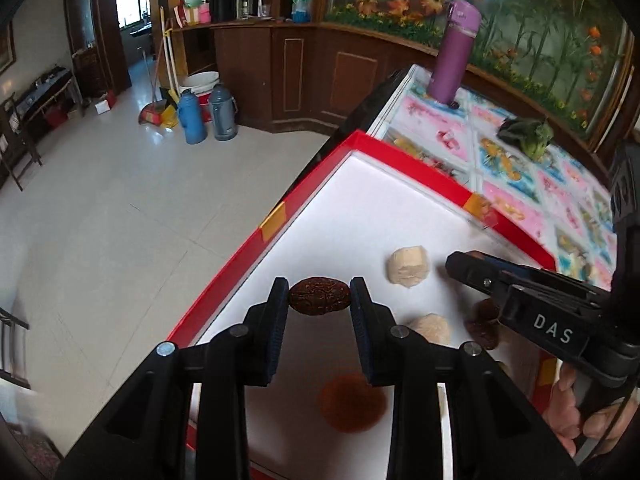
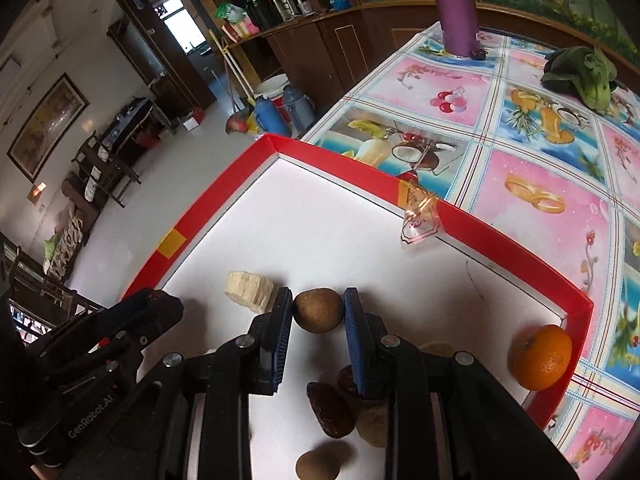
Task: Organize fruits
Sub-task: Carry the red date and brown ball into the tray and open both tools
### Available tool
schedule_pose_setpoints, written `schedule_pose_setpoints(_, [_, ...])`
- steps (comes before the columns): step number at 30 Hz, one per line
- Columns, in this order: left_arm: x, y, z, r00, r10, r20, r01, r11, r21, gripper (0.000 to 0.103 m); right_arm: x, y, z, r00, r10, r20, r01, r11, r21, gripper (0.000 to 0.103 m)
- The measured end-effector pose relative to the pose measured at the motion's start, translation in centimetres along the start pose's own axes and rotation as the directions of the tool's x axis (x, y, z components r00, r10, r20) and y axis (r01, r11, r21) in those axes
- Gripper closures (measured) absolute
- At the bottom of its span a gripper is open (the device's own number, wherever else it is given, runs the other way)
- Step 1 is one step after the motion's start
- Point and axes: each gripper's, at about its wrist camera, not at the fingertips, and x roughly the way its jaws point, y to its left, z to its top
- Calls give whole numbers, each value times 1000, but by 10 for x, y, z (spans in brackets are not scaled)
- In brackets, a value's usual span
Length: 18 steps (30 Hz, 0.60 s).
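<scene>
My left gripper (image 1: 319, 300) held a dark, wrinkled walnut (image 1: 319, 301) pinched between its blue pads, lifted clear above the white floor of the red-rimmed tray (image 1: 240, 256). My right gripper (image 2: 318, 312) was closed on a small round brown fruit (image 2: 318, 310), also gripped between its pads over the same tray. Below and beside my right fingers lay a dark red date (image 2: 330, 410), another round brown fruit (image 2: 318, 465) and a pale, rough chunk (image 2: 249, 290) near the tray's left edge. An orange (image 2: 542, 356) sat in the tray's right corner against the rim. The tray rested on a table with a bright patterned cloth (image 2: 532, 196), where a purple flask (image 1: 454, 52) and a leafy green vegetable (image 2: 584, 74) stood well apart from the tray.
</scene>
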Motion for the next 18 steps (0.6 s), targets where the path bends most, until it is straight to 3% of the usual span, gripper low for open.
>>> schedule_pose_setpoints(4, [4,1,-3,1000,20,-20,-20,1000,5,70,-6,-2,0,1000,29,1,-29,1000,10,71])
schedule_pose_setpoints(9, [4,5,-5,998,43,-38,-43,999,1,68,-35,-15,-2,995,57,86,-60,998,33,68])
schedule_pose_setpoints(13, [-13,6,-8,998,64,5,-64,998,8,50,-72,-32,-12,987,16,161,-22,999,35,67])
schedule_pose_setpoints(18, [-49,-12,-17,992,74,100,-78,996,35,40,-110,-52,-32,980,-2,199,-7,999,46,65])
